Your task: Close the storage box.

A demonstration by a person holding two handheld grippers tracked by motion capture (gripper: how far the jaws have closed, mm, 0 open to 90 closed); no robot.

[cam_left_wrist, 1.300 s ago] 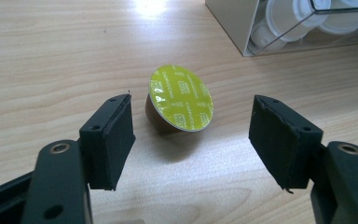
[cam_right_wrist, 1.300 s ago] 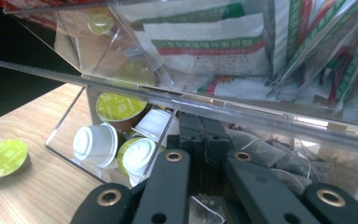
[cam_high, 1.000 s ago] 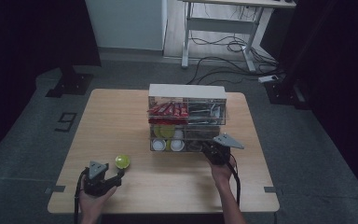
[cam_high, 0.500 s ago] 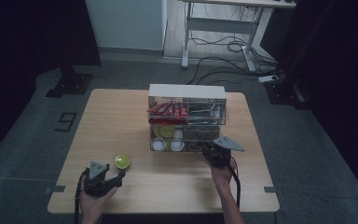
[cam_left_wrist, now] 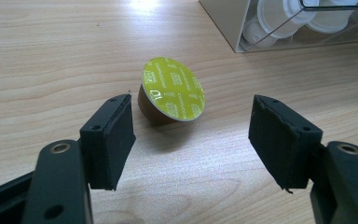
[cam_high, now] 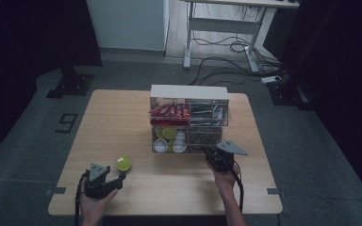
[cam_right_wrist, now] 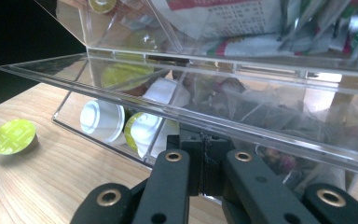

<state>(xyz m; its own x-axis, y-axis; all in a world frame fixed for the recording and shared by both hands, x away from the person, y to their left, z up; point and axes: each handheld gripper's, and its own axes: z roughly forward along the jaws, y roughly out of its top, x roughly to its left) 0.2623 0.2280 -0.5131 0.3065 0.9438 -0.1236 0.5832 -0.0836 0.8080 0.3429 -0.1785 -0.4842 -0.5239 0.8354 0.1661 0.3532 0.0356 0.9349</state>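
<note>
Left gripper view is showing my left tool standing apart, the green-lidded capsule lying on its side on the worktop at twelve o'clock, foil facing me. Right gripper view is revealing my right tool clamping the organizer's clear flap, holding it raised.
</note>
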